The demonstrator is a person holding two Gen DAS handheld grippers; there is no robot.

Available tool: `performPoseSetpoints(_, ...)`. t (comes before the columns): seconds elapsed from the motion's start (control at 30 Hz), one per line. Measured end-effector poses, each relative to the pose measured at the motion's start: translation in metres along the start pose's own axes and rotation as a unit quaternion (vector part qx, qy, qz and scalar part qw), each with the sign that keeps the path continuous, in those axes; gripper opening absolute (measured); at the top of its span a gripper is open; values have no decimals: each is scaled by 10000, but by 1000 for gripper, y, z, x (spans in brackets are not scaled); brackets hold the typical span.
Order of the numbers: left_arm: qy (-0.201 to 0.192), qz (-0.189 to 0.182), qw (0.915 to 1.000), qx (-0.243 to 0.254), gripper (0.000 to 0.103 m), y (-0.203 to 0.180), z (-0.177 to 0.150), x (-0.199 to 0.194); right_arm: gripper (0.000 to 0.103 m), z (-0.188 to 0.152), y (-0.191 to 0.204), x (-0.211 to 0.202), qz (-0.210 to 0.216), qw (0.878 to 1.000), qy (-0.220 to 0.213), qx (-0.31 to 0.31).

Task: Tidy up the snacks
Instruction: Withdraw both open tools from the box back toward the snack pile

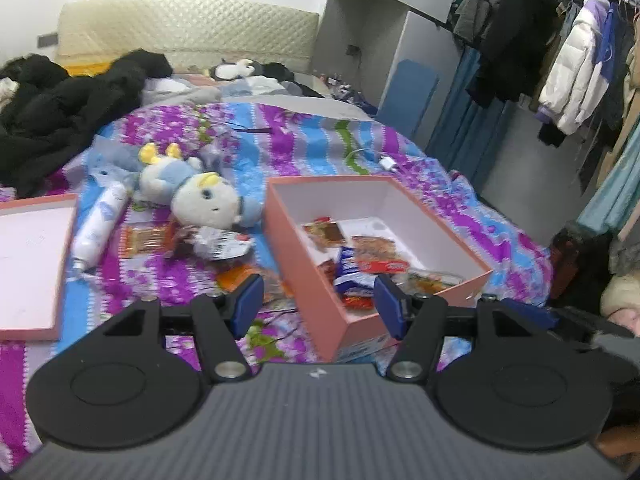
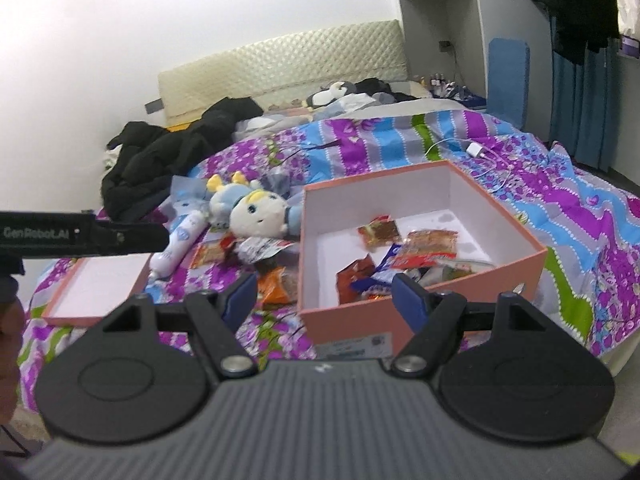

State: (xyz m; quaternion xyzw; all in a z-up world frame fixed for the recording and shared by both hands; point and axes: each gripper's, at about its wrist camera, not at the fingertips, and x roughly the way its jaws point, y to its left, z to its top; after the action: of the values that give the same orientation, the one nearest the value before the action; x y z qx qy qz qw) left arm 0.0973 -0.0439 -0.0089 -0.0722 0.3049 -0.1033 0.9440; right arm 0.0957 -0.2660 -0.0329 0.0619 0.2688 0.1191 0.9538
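1. The pink box [image 1: 372, 240] sits open on the bed [image 1: 304, 148]. In the left wrist view it lies at about 1 o'clock from the left claw [image 1: 318, 308].
2. Some snack packets [image 1: 360, 256] are already inside the box, piled toward its near end.
3. More snacks are still out on the bed cover. A silver packet [image 1: 222, 244] and a clear packet of orange snacks [image 1: 146, 240] lie at about 11 o'clock from the left claw, just under the plush doll [image 1: 200, 196].
4. An orange packet [image 2: 276, 286] lies just beside the box's left wall, at about 11 o'clock from the right claw [image 2: 324, 300].
5. The left claw is released. Its blue pads stand apart and hold nothing.
6. The right claw is released too, and nothing is between its pads.
7. The packets look light, thin and crinkly. They will likely bend and slide, so a soft squeeze is best.
8. A good place to grab looks like the flat sealed edge of a packet, not the puffy middle, so the food inside does not get crushed.
9. The bed cover is soft and could bunch up under a packet, so the claw should come down over an edge that sticks up.
10. The box lid [image 1: 30, 264] lies at about 10 o'clock from the left claw, near a white tube [image 1: 100, 224].
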Motion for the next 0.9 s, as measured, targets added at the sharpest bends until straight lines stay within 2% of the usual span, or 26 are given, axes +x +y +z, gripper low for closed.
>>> performPoseSetpoints(0.07, -21, 199, 9998, 35, 66, 5, -10, -9, 75, -7, 5, -3, 55, 10000, 22, -8)
performPoseSetpoints(0.4, 149, 494, 9973, -519, 66, 46, -55, -28, 75, -41, 37, 8, 385, 9978, 470, -254)
performPoseSetpoints(0.63, 188, 594, 9959, -650, 70, 70, -62, -17, 75, -49, 53, 22, 393, 9975, 402, -434)
performPoseSetpoints(0.9, 161, 579, 9962, -635, 72, 95, -53, 10, 75, -49, 65, 47, 401, 9979, 177, -476)
